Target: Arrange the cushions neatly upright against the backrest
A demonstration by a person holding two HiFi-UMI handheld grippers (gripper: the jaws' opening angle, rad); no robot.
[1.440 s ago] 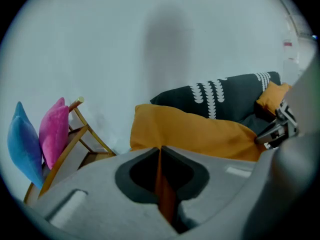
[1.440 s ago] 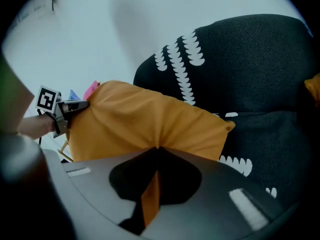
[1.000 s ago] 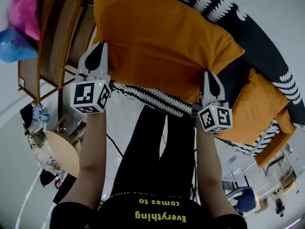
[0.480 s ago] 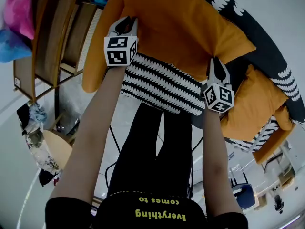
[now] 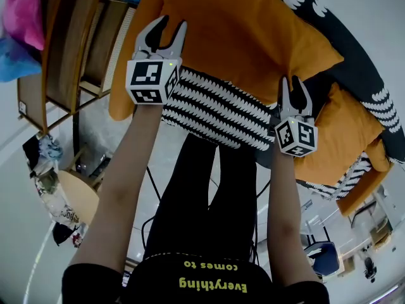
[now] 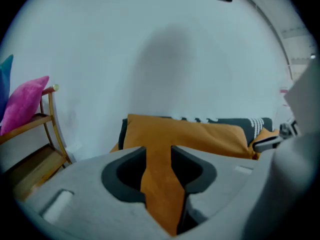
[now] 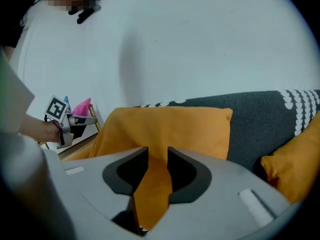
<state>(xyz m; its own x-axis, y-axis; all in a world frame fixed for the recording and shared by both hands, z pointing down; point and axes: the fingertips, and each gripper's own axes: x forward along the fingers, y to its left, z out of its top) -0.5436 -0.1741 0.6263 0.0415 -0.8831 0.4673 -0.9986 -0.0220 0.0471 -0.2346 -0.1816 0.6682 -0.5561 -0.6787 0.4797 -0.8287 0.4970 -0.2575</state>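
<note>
A large orange cushion (image 5: 240,30) leans on the dark sofa backrest (image 5: 354,62), with black-and-white striped fabric (image 5: 215,109) along its near edge. My left gripper (image 5: 163,33) is over the cushion's left edge and its jaws are opening. The right gripper (image 5: 292,84) is at the cushion's near right corner, its jaws opening too. In the left gripper view the cushion (image 6: 190,134) shows through the gap of the left gripper (image 6: 158,154), unpinched. The right gripper (image 7: 157,156) shows the same cushion (image 7: 165,129). A second orange cushion (image 5: 345,138) lies to the right.
A wooden rack (image 5: 69,56) stands left of the sofa, with a pink cushion (image 5: 25,11) and a blue one (image 5: 12,59) on it. A round wooden table (image 5: 82,198) is below it. The person's black-clad legs (image 5: 202,189) stand before the sofa.
Both grippers were shut on the cushion's near edge and carried it up toward the backrest. Both have since opened and let go, and the cushion now stays against the backrest.
</note>
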